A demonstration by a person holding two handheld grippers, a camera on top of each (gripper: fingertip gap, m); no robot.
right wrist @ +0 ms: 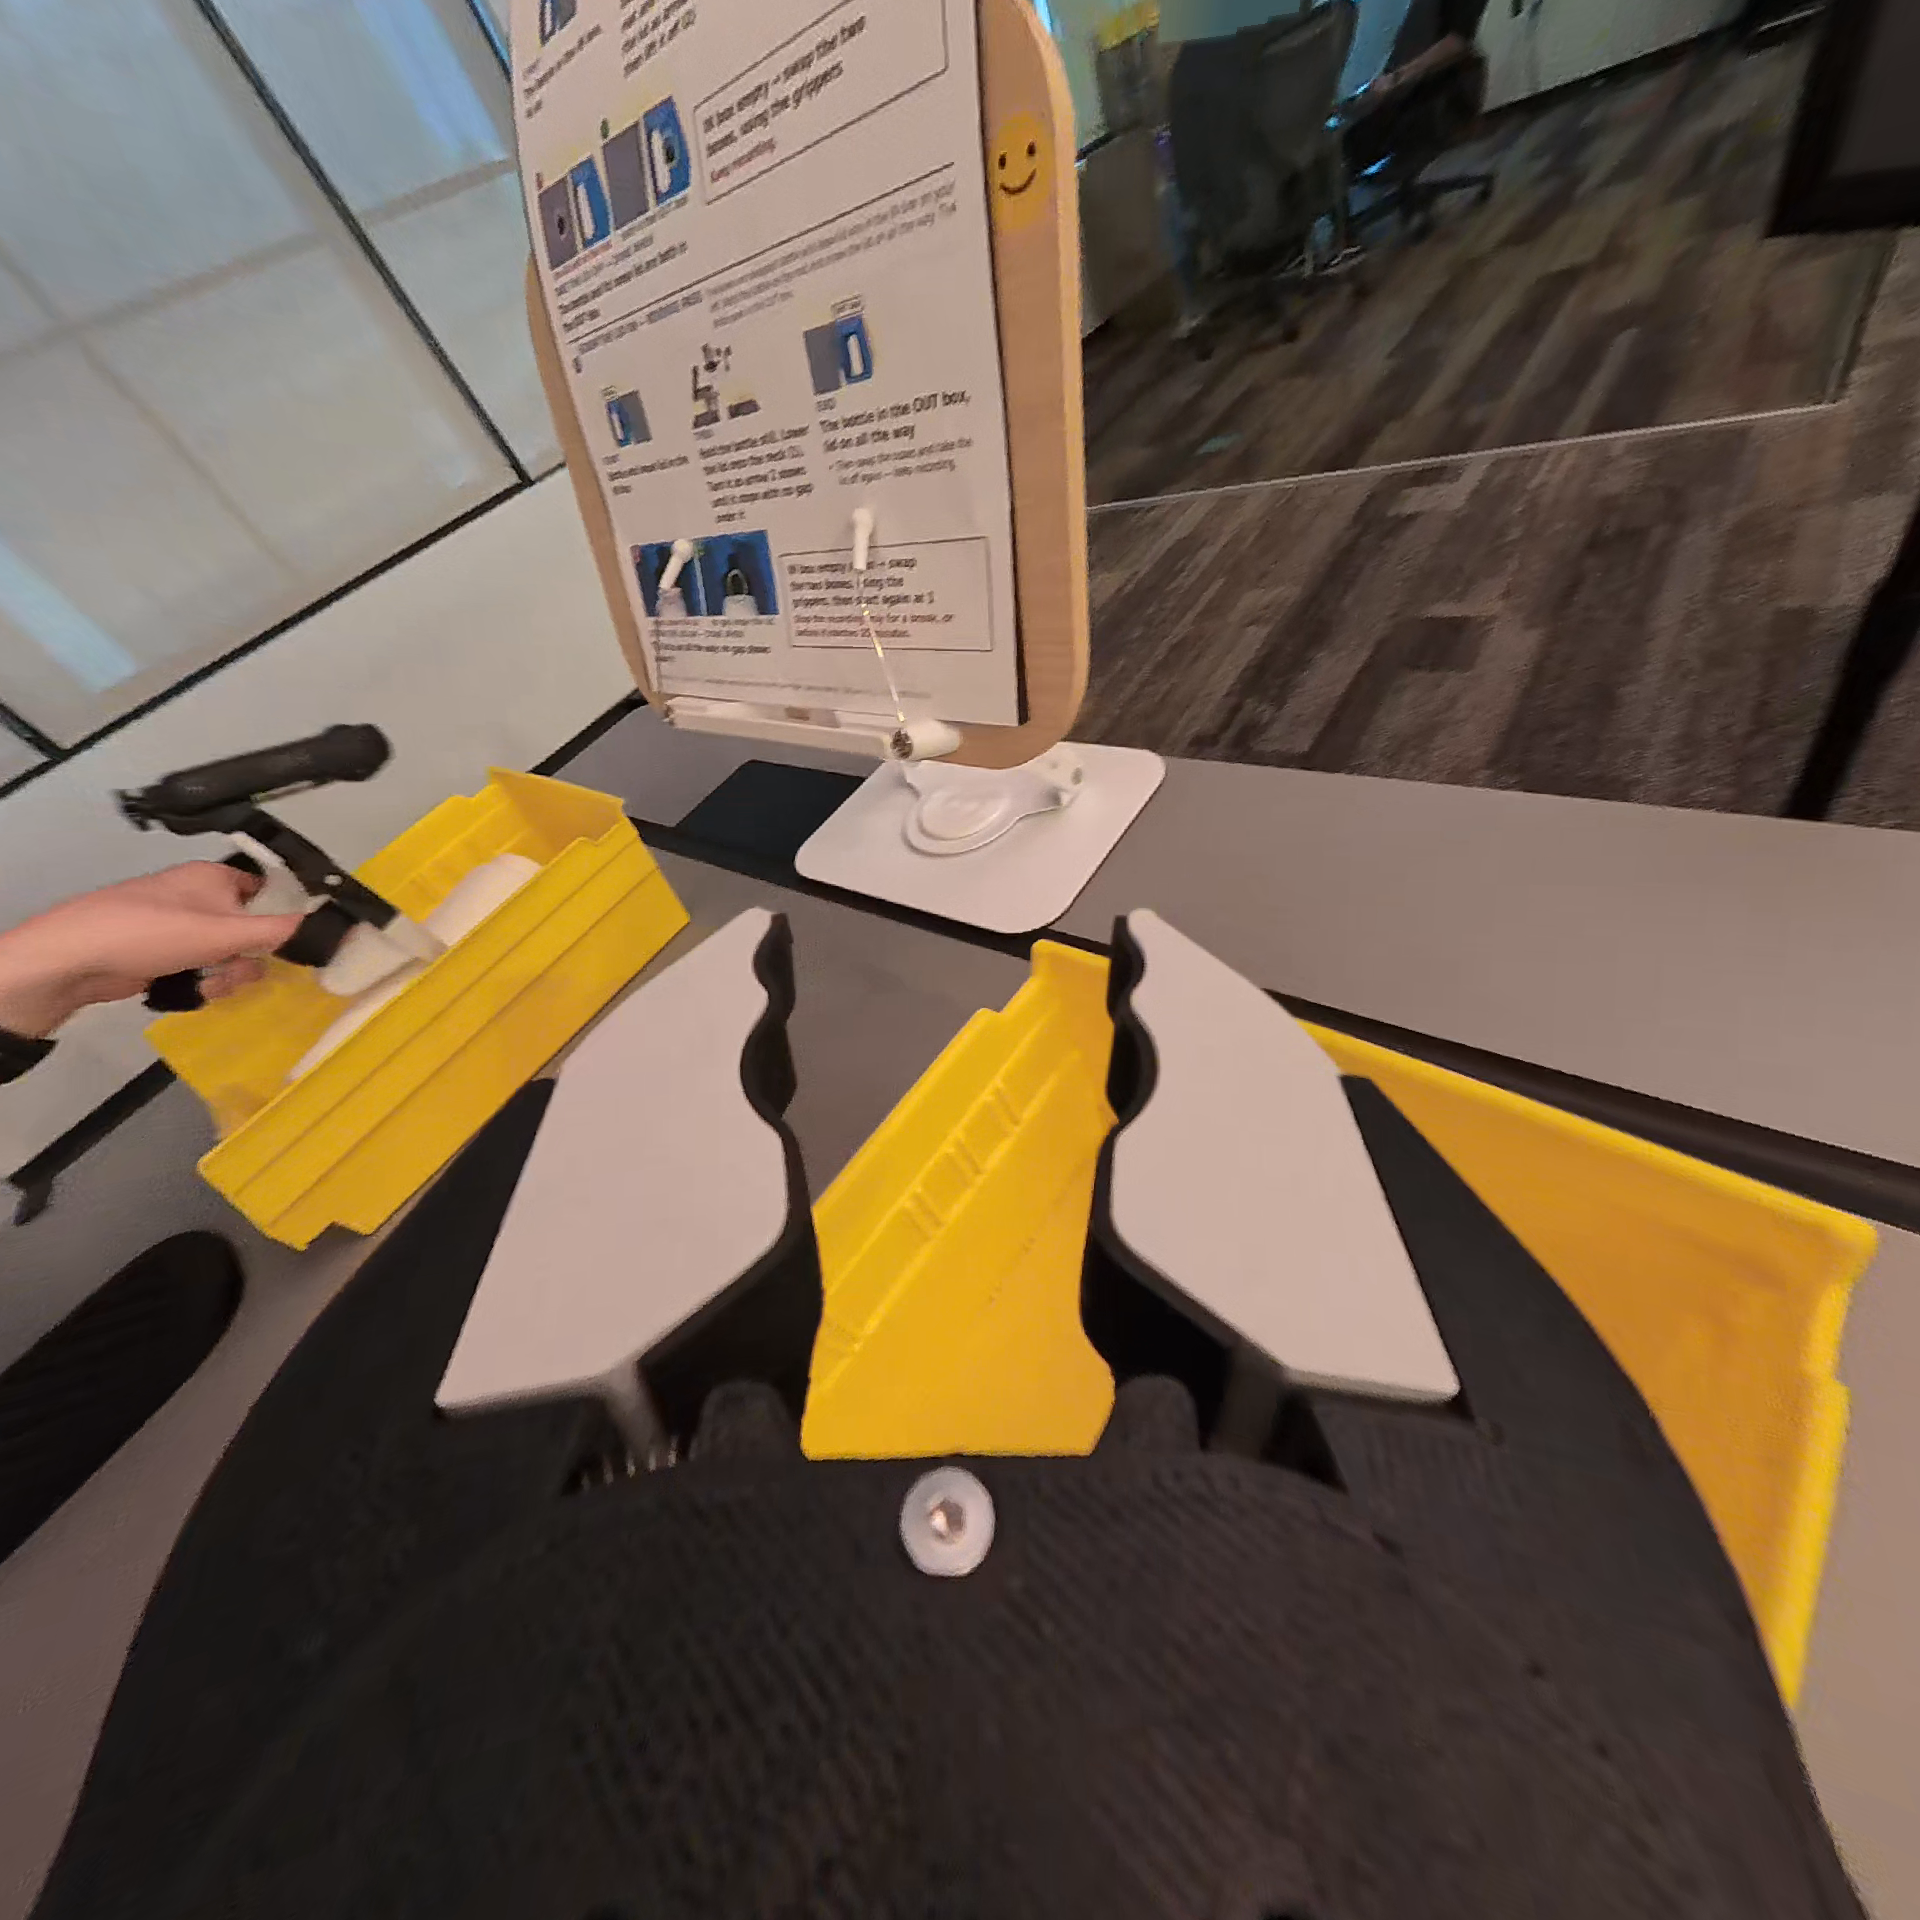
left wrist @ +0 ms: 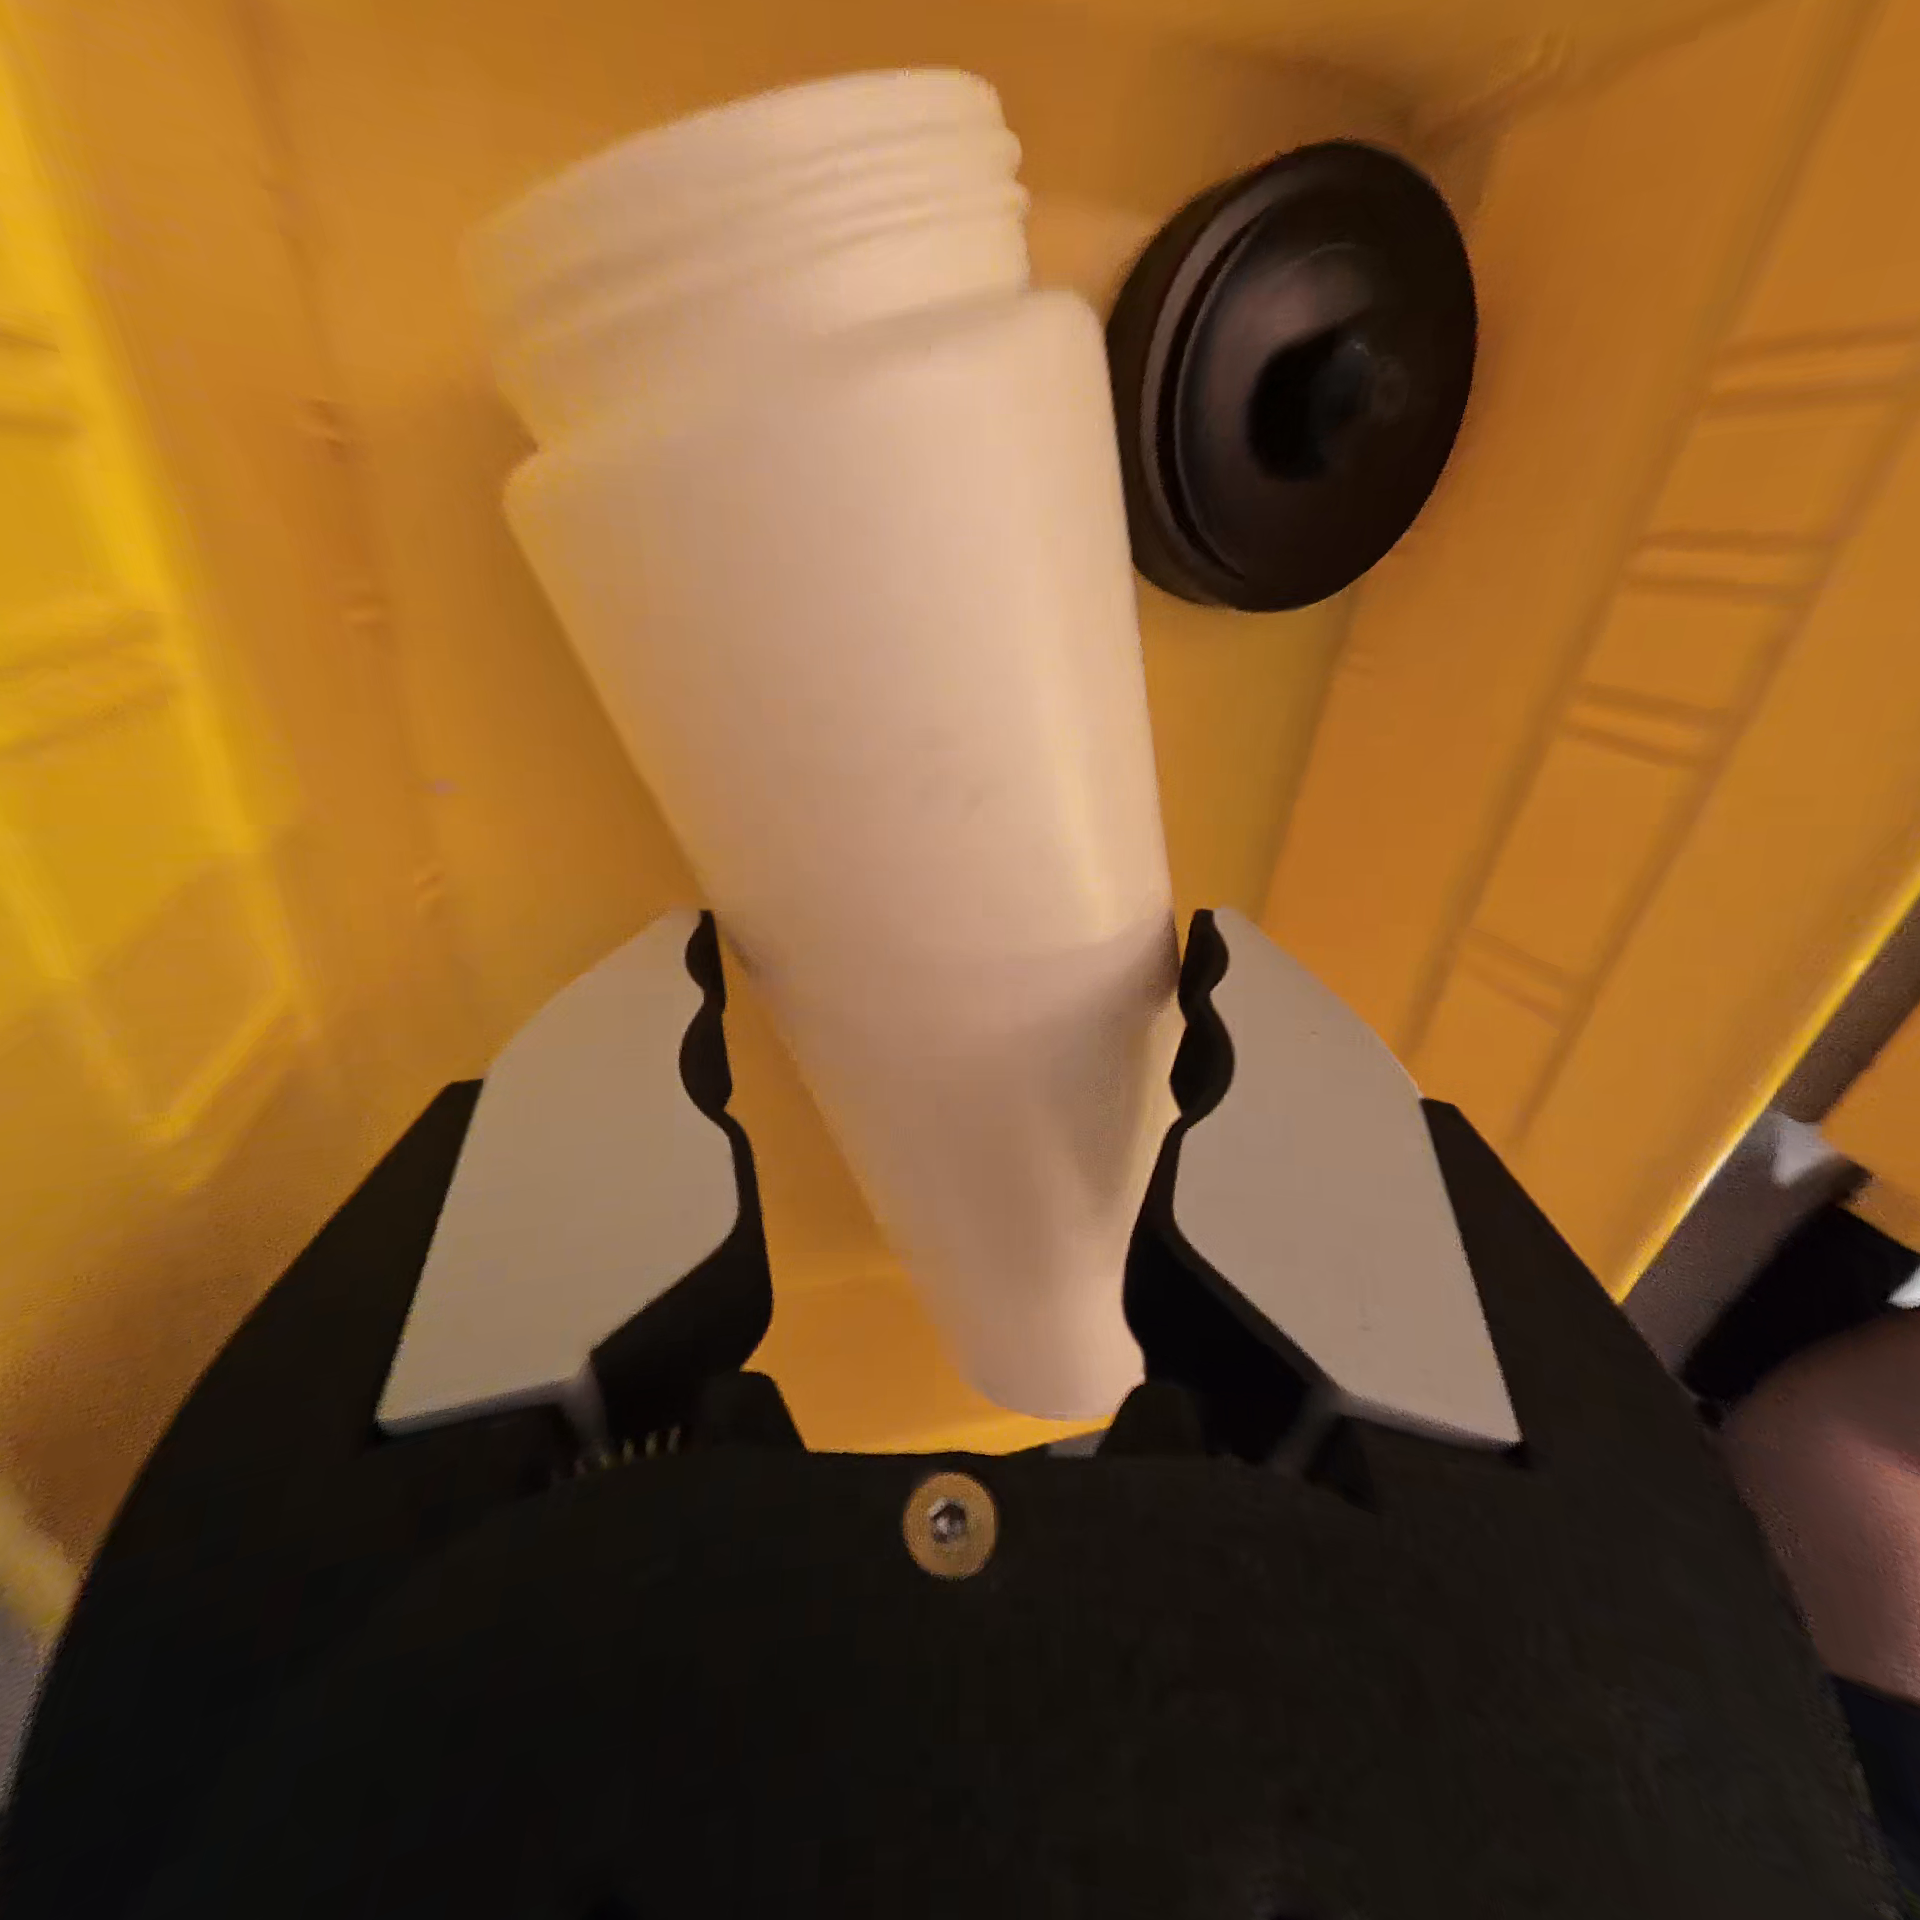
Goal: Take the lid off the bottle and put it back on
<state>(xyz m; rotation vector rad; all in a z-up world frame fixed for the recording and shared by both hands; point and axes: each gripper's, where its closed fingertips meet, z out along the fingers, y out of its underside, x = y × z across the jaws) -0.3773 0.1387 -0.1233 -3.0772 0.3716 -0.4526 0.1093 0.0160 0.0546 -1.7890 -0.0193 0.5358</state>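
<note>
Lid (left wrist: 1294, 374) beside bottle (left wrist: 831, 623), in bin (left wrist: 312, 520)

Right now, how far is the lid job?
Done: the lid is off; the white bottle's threaded neck is bare. In hand: the left gripper holds the bottle over the yellow bin, where the black lid lies. Left: the open, empty right gripper must screw it on.

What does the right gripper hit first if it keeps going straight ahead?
Probably the yellow bin wall: the right gripper is open and empty, and that wall fills the gap between its fingers. Beyond it lies grey table, then the sign stand's white base. Depth is uncertain.
</note>
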